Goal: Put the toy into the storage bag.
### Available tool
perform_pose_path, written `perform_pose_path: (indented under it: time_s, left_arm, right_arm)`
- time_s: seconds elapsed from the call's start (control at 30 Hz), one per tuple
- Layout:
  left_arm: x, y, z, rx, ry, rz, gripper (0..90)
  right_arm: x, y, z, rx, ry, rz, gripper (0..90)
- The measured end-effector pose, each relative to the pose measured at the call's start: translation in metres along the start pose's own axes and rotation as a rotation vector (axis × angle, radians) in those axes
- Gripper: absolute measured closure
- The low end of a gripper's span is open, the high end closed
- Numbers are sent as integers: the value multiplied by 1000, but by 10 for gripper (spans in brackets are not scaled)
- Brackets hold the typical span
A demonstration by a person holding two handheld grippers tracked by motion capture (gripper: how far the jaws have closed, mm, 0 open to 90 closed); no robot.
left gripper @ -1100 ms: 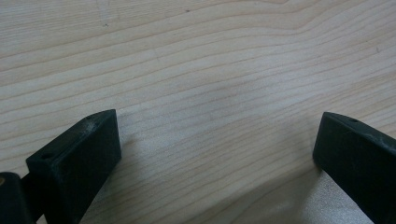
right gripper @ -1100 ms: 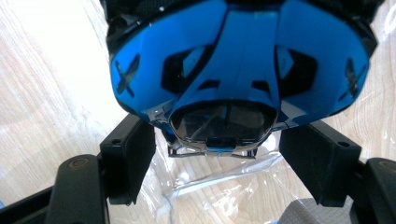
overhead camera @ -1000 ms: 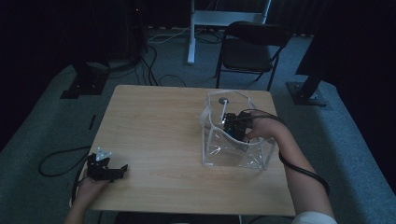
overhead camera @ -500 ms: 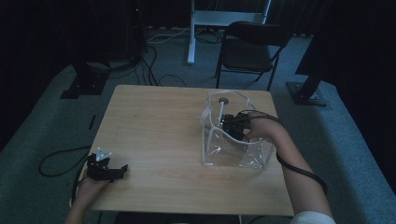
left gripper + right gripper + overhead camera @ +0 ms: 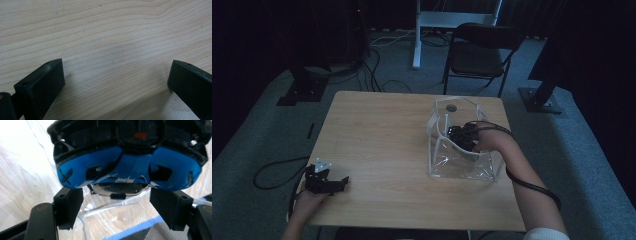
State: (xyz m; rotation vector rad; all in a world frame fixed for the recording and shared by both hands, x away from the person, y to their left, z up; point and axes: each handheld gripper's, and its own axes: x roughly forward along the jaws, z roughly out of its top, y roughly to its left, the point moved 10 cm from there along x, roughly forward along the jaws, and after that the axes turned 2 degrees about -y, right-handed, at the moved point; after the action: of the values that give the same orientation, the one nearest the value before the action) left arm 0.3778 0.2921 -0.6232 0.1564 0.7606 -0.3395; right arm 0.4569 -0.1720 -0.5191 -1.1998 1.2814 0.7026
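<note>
A clear plastic bag (image 5: 462, 169) stands open on the right half of the wooden table (image 5: 382, 130). My right gripper (image 5: 458, 134) reaches down into it from the right. In the right gripper view its jaws stand wide, and my right gripper (image 5: 116, 192) grips a blue and black object (image 5: 130, 167) with a chrome part underneath; the blue shell covers the jaw tips. The bag's clear wall (image 5: 105, 212) shows behind it. My left gripper (image 5: 342, 181) lies at the table's front left corner. There my left gripper (image 5: 115, 75) is open over bare wood.
A black folding chair (image 5: 477, 55) stands behind the table's far edge, and a white table leg (image 5: 417, 35) to its left. Cables (image 5: 277, 170) trail on the grey carpet at the left. A dark stand base (image 5: 539, 100) sits at the right.
</note>
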Motion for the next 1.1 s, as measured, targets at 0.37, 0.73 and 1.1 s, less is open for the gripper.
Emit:
perform_pose_path:
  time_s: [0.37,0.73,1.1]
  left_arm:
    - [0,0,0,0,0,0,14]
    - [0,0,0,0,0,0,14]
    - [0,0,0,0,0,0,14]
  right_arm:
    - [-15,5,7,8,-74,33,266]
    - [-2,6,10,-7,-6,63,266]
    - [8,9,9,-3,13,87,265]
